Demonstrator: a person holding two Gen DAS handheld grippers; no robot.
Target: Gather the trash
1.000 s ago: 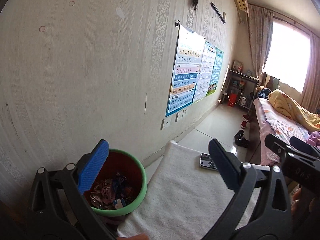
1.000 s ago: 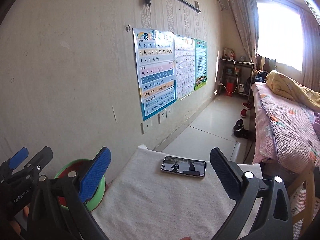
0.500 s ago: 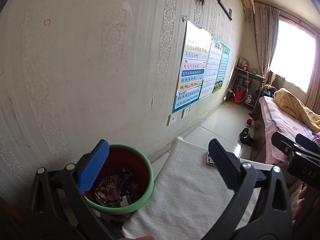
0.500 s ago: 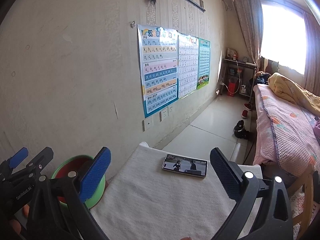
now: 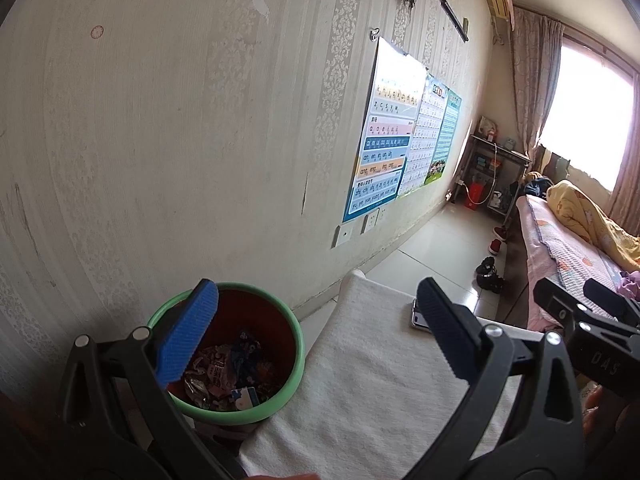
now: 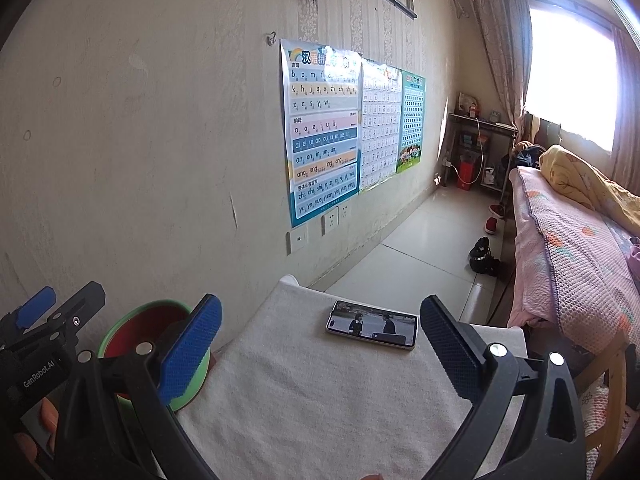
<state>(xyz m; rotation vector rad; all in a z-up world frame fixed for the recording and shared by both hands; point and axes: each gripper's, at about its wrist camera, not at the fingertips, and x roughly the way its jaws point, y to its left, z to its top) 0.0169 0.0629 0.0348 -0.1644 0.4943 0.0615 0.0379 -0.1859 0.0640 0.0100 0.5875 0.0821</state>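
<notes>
Where towel (image 6: 320, 400) lies, phone (image 6: 372, 325), bin (image 5: 296, 344) adj.

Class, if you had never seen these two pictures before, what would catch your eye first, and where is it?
Probably the round green-rimmed bin with a red inside, full of crumpled wrappers, standing by the wall left of the white towel-covered table. Next, the lit smartphone lying flat at the table's far end, and the colourful letter charts on the wall.

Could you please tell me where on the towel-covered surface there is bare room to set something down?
The white towel-covered surface is bare from its near edge up to the black smartphone at the far end. At its left edge, the green-rimmed red bin holds crumpled wrappers. Both the left tool and right tool are open and empty.
</notes>
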